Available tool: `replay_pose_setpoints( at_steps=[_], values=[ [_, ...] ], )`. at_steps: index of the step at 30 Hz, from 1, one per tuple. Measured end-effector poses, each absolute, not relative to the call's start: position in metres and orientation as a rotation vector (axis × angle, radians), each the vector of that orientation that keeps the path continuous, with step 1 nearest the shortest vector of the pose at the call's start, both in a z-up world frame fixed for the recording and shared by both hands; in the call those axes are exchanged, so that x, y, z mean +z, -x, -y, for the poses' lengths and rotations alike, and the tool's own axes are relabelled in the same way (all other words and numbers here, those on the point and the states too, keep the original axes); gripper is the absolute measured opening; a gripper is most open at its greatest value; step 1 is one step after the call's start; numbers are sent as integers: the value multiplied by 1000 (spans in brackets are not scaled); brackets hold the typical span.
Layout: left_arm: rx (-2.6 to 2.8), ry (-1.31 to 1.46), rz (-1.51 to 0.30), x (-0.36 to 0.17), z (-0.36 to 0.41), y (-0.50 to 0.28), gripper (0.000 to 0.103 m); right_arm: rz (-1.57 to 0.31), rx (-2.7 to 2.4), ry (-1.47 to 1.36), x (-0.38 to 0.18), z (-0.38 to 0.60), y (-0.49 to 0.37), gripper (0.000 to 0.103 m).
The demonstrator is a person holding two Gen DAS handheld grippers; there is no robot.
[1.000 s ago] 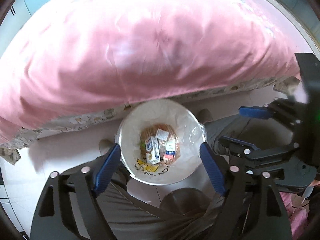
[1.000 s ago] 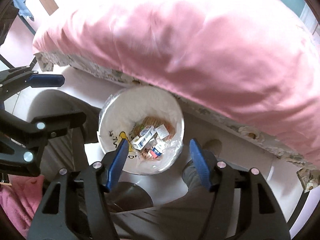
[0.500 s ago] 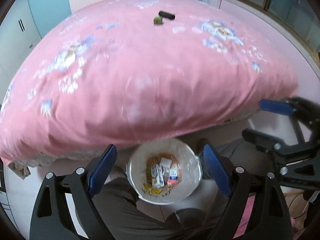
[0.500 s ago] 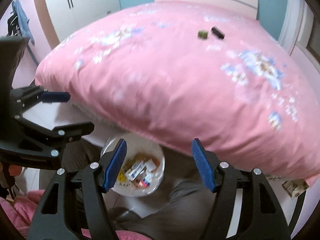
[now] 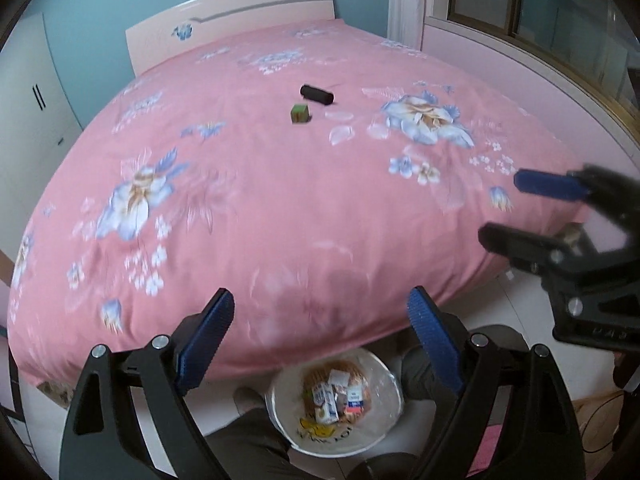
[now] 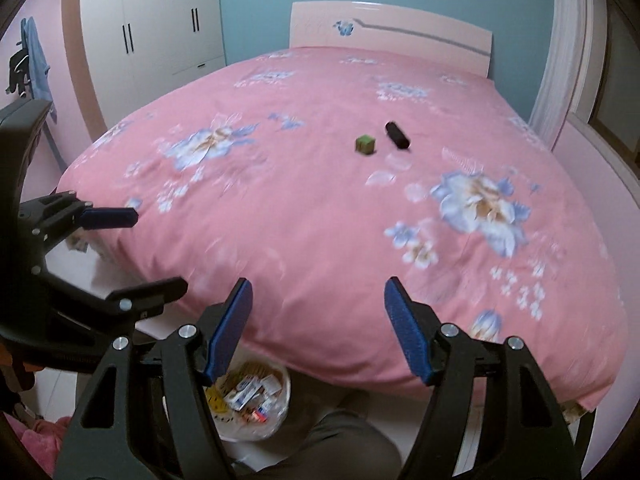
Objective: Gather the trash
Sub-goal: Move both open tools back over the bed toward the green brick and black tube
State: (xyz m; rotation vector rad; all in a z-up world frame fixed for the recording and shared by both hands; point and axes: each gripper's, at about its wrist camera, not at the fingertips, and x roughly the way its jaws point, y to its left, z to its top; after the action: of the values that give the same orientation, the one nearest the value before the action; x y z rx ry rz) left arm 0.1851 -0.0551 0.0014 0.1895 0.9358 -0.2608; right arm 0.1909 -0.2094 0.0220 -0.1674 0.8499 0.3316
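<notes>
one green cube (image 5: 299, 113), one black cylinder (image 5: 317, 94)

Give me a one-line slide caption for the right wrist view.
Right tool open and empty above the trash bin, facing a green cube and black cylinder on the pink bed.

Bed cover (image 5: 280, 208) pink, blue-white flower print. Cube (image 5: 299, 113) green. Roll (image 5: 317, 94) black. Wall (image 6: 260, 4) teal. Wardrobe (image 6: 160, 20) white. Bin (image 5: 288, 432) white.
</notes>
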Motion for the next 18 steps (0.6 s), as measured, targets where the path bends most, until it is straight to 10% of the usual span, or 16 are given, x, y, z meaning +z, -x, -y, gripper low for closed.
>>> replay_pose_setpoints(
  at_steps=[18],
  values=[
    [-273,-133,-884,32,71,-282,90,-777,288,164,65,228,-306,71]
  ],
)
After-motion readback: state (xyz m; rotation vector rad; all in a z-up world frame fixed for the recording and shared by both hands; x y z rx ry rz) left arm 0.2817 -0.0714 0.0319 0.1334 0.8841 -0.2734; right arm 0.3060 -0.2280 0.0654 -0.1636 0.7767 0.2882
